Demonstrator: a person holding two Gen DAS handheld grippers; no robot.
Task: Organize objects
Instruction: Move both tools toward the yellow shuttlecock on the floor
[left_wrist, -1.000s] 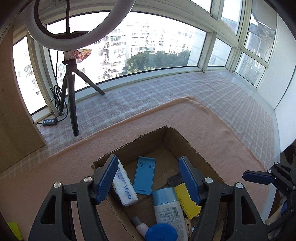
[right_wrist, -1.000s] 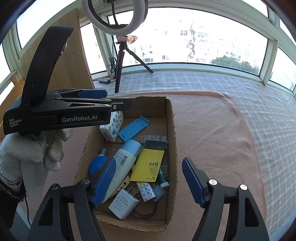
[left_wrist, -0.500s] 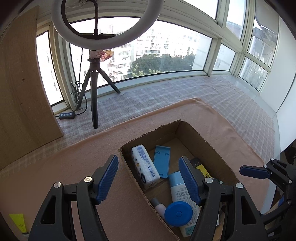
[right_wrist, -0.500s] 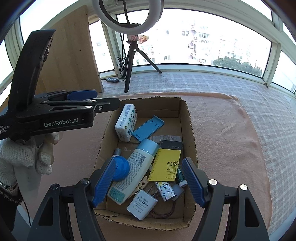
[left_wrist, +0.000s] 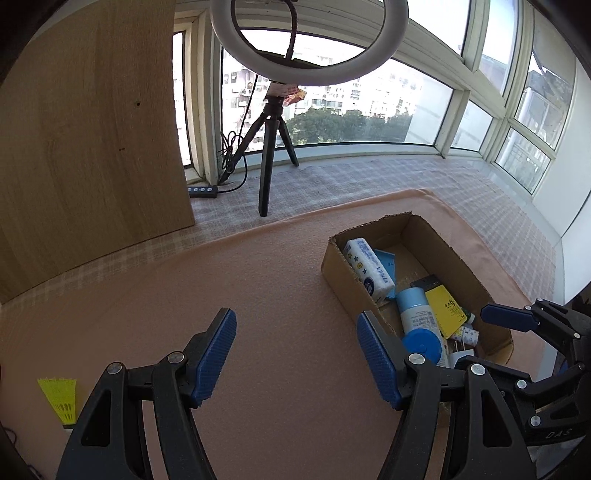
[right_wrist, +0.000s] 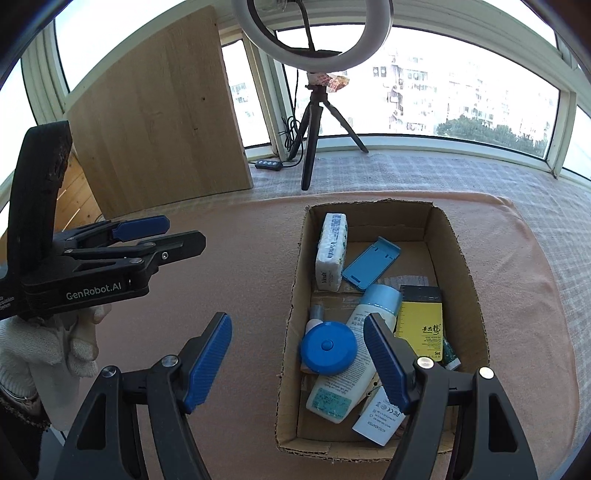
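Shuttlecock (left_wrist: 61, 398), yellow, is lying at the far left edge of the pink cloth (left_wrist: 266, 295) as I am looking through the left wrist camera. My left gripper (left_wrist: 295, 356) is hovering over bare cloth with its blue pads spread apart and nothing between them. Right of it, the cardboard box (left_wrist: 341, 275) is sitting on the cloth, and my right gripper (right_wrist: 297, 360) is hanging above the box's near left wall, its jaws likewise spread and pinching nothing. Inside the box, going left to right in the right wrist view, a Vinda tissue pack (right_wrist: 331, 251) is leaning against the left wall, a round blue tape measure (right_wrist: 328, 345) is lying on a white lotion bottle with a pale blue cap (right_wrist: 354, 347), a blue phone stand (right_wrist: 371, 267) is resting further back, and a yellow card (right_wrist: 421, 326) is lying at the right. A white power adapter (right_wrist: 380, 419) is sitting at the near end.
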